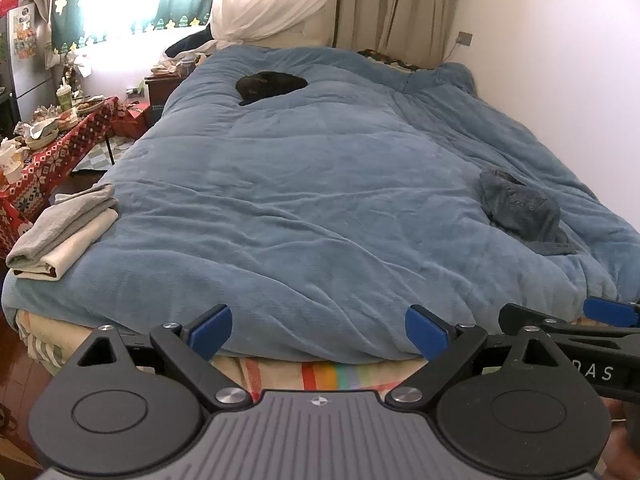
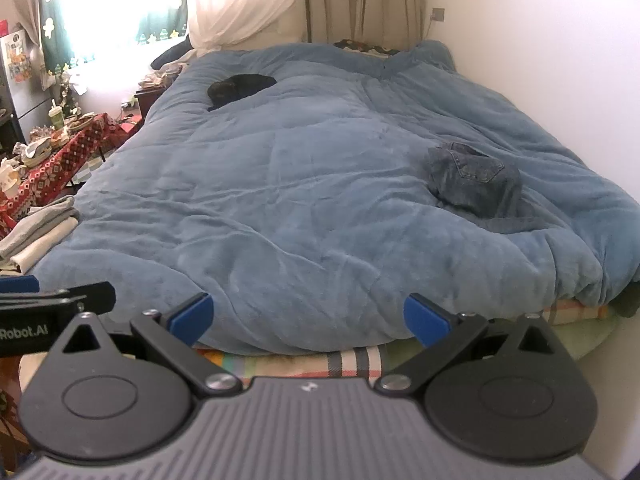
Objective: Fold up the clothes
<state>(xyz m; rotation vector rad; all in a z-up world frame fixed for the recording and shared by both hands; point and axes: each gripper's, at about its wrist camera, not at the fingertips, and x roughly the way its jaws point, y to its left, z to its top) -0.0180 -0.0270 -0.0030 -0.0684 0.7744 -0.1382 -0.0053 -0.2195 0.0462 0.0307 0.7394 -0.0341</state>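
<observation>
Both claws hang released: left gripper, right gripper. Crumpled jeans lie ahead-right; only the left view shows the whole folded stack, ahead-left.

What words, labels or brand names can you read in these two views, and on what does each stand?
"DAS": the visible end of a longer word on the right gripper body, left wrist view.
"Robot.AI": on the left gripper body, right wrist view; its start is cut off.
Papers on the fridge: too blurred to read.
</observation>
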